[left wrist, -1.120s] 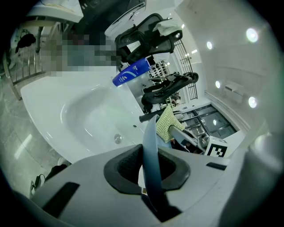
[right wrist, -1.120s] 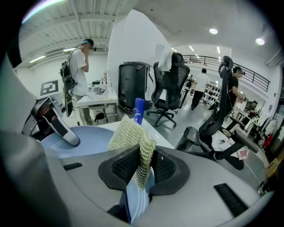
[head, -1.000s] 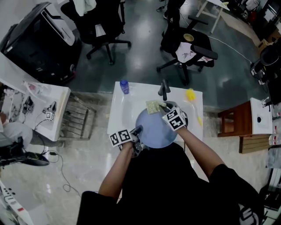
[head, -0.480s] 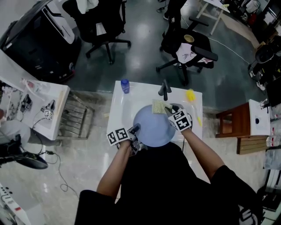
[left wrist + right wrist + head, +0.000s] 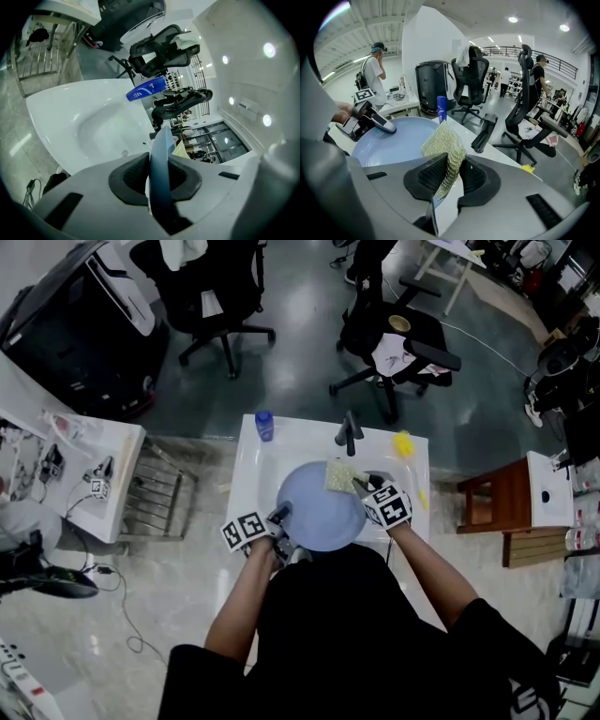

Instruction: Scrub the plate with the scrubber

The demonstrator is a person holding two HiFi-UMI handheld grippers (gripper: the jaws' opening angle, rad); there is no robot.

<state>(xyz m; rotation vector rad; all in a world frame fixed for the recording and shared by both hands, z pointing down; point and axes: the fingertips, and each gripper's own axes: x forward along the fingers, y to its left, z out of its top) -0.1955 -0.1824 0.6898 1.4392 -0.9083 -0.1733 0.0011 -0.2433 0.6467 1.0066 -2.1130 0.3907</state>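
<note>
- The plate (image 5: 319,514) is over the sink (image 5: 249,457) basin, just in front of the faucet (image 5: 349,430). It is lifted clear of the basin rather than resting in it.
- The scrubber (image 5: 339,474), a pale yellow-green mesh pad, lies against the plate's far right edge. Part of it reaches over the rim.
- Scrubbing appears to be under way, since the pad is on the plate and the plate is steadied for it.
- The blue face shows no foam, food or streaks in any view, so how much has already been covered cannot be told. The middle and left of the face lie away from the pad and probably remain to be done.
- The left gripper (image 5: 279,516) pinches the plate's near left rim. In its own view the rim stands edge-on between the two pads, which press on it from both sides.
- This gripper points forward and only slightly down, with the forearm coming straight out from the body.
- The right gripper (image 5: 362,486) is clamped on the scrubber, whose mesh is bunched between the pads and fans out beyond them.
- It tips down more steeply, coming in from the plate's near right side with the elbow out to the right.
- A blue bottle (image 5: 265,425) stands on the sink's far left rim, well apart from the work.
</note>
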